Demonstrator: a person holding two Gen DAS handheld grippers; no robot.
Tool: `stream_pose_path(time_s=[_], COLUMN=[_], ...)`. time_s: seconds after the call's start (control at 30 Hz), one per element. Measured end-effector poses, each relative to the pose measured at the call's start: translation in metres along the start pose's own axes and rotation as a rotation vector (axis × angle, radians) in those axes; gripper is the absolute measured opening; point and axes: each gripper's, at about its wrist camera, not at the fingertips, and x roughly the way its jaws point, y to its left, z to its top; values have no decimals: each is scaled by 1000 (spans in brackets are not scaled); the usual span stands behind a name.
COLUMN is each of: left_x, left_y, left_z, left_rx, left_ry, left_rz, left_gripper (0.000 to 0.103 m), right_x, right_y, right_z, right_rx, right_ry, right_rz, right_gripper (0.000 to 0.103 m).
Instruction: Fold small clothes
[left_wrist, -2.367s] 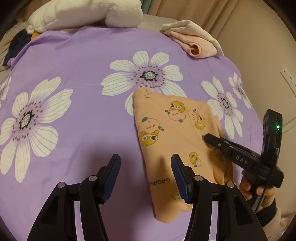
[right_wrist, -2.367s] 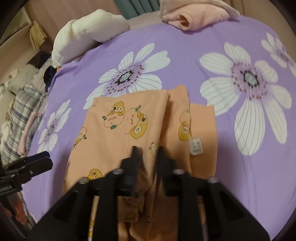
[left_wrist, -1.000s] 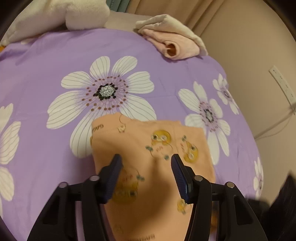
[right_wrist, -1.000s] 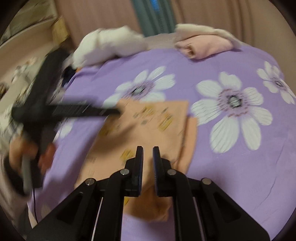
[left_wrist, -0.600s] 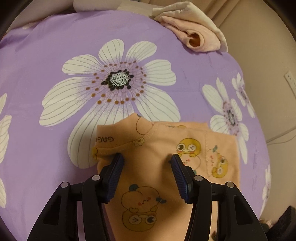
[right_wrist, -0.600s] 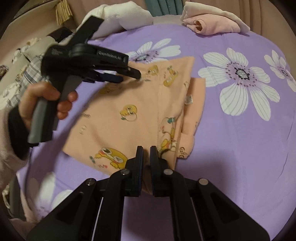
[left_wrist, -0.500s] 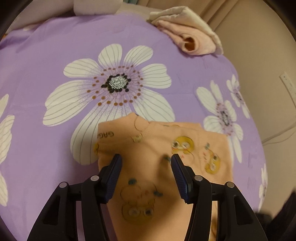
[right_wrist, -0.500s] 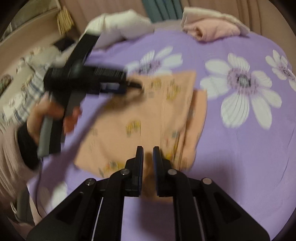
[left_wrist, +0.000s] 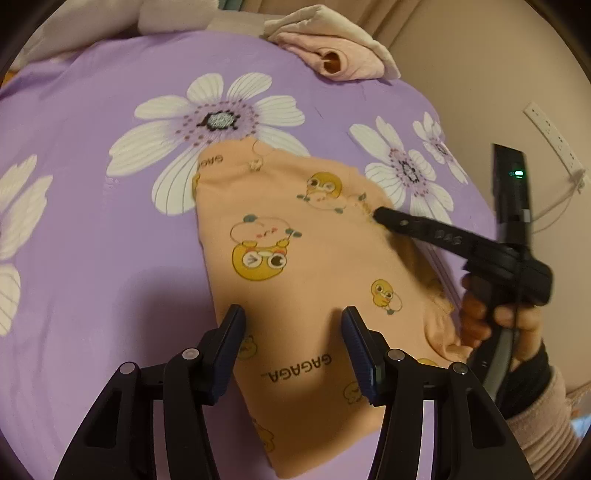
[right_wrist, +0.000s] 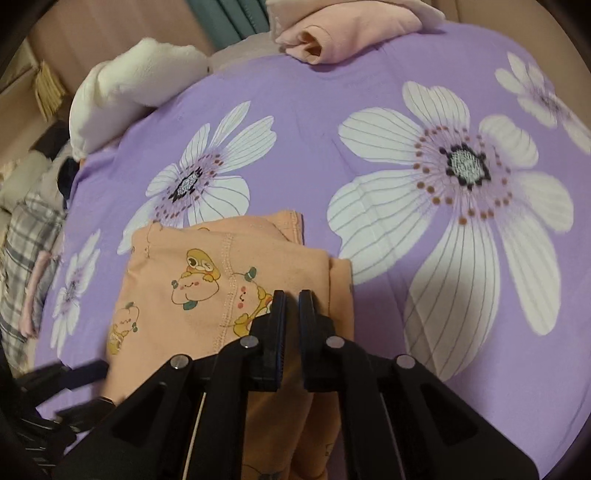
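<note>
A small orange garment (left_wrist: 295, 266) printed with yellow cartoon ducks lies folded on the purple flowered bedsheet (left_wrist: 92, 236). It also shows in the right wrist view (right_wrist: 207, 291). My left gripper (left_wrist: 291, 332) is open and empty, its jaws hovering over the near part of the garment. My right gripper (right_wrist: 290, 310) is shut, its tips resting on the garment's right side. In the left wrist view the right gripper (left_wrist: 380, 214) reaches in from the right with its tip on the cloth.
A folded pink and cream garment (left_wrist: 340, 62) lies at the far edge of the bed, also in the right wrist view (right_wrist: 343, 33). A white pillow (right_wrist: 136, 85) lies at the back left. Plaid cloth (right_wrist: 26, 251) hangs off the left side. A wall (left_wrist: 498, 74) stands to the right.
My left gripper pulled back toward the near end of the garment. My right gripper moved forward onto the garment's right side, still shut.
</note>
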Motion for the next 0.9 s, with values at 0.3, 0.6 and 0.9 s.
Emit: stream_pose_path(time_s=[0.3,0.6,0.9], left_x=[-17,-5,-17], left_y=[-12,-6,3], left_z=[-22,-44,-39], left_rx=[24,11,-77], left_ry=[-17,14,35], left_rz=[-32,-58,-100], left_gripper=[55,55,55], right_x=[-67,-49,-61], right_y=[24,35,42], right_z=[-33,-89,-93], right_rx=[-100,-191,-175], right_ry=[-57,16,11], right_rz=[95,41,30], right_gripper=[13,8,13])
